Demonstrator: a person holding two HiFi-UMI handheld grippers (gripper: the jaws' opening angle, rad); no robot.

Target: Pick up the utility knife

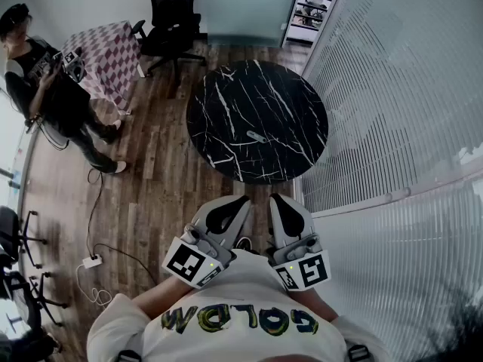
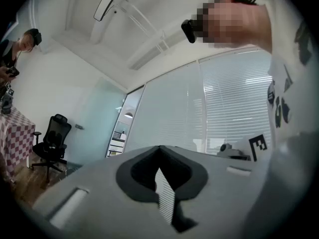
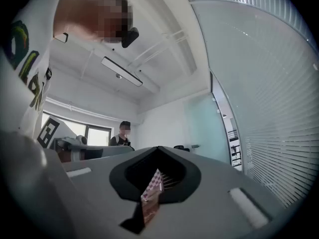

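A small grey utility knife (image 1: 256, 136) lies on the round black marble table (image 1: 226, 104), right of its middle. Both grippers are held close to my chest, well short of the table and pointing toward it. My left gripper (image 1: 243, 200) has its jaws together with nothing between them; the left gripper view shows its tips (image 2: 159, 147) meeting against the ceiling and the blinds. My right gripper (image 1: 276, 197) is likewise shut and empty, its tips (image 3: 158, 147) touching. Neither gripper view shows the knife.
A glass wall with white blinds (image 1: 392, 89) curves along the table's right side. A person (image 1: 45, 74) stands at the far left beside a checkered tablecloth (image 1: 109, 55). A black office chair (image 1: 172, 13) stands behind the table. A power strip (image 1: 91, 262) and cable lie on the wooden floor.
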